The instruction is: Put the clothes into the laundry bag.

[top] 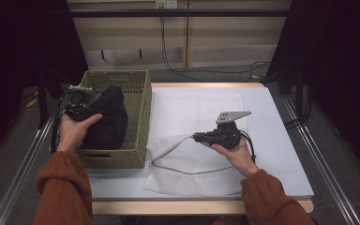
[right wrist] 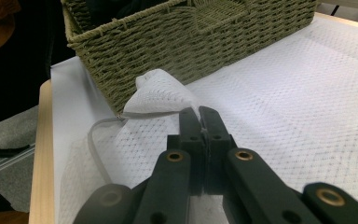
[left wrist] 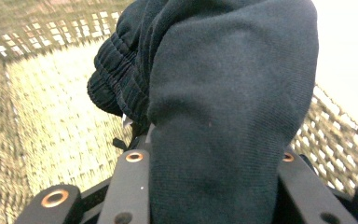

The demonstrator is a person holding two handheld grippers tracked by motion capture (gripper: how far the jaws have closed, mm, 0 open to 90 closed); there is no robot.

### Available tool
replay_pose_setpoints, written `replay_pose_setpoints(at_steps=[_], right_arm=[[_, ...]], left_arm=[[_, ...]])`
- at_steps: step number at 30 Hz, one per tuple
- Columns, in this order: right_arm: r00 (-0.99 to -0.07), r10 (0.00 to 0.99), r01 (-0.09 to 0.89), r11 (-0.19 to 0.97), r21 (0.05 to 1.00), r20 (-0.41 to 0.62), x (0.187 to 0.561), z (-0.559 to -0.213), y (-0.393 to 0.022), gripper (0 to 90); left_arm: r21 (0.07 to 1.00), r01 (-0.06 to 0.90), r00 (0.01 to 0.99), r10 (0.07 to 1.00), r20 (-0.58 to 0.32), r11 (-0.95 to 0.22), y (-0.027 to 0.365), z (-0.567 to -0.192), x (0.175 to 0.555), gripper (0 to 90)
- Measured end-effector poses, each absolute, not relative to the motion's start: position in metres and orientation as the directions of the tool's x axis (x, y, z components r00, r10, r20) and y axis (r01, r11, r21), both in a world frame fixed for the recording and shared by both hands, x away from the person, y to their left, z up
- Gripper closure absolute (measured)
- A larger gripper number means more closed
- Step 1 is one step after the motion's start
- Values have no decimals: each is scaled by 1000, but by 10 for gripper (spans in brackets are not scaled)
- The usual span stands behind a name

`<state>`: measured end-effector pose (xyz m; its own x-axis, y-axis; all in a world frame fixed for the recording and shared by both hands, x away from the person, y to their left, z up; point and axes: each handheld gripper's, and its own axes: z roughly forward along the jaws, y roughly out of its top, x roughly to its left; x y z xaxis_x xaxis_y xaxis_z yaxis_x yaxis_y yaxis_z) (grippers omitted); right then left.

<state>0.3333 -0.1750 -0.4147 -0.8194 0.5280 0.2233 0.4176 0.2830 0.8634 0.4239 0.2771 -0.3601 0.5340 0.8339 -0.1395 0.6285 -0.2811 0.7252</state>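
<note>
Your left gripper (top: 80, 108), left of frame: clamps dark knit garment (left wrist: 223, 116) over woven olive basket (top: 139, 112) | your right gripper (right wrist: 199, 116), centre: pinches white mesh bag (right wrist: 158, 93).

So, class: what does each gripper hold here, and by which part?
The left gripper clamps a fold of the dark garment over the woven basket. The right gripper pinches the white mesh bag at its opening edge.

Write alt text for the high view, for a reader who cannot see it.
The left gripper holds a dark garment over a woven basket at the table's left. The right gripper is shut on the edge of a white mesh bag spread flat over the table.
</note>
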Motion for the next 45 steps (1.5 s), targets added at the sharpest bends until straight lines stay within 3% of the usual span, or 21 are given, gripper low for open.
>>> replay_pose_setpoints(at_steps=[7, 20, 45], right_arm=[[-821, 525, 415, 280, 866, 224, 333, -414, -176, 894], [-819, 529, 414, 281, 866, 220, 333, -414, -175, 894], [-821, 526, 413, 277, 867, 223, 332, -413, -177, 894]], left_arm=[[779, 570, 535, 837, -113, -259, 282, -348, 415, 655], [861, 486, 542, 825, -161, -152, 284, -334, 407, 651], [936, 343, 589, 793, -154, -73, 284, -292, 386, 650]])
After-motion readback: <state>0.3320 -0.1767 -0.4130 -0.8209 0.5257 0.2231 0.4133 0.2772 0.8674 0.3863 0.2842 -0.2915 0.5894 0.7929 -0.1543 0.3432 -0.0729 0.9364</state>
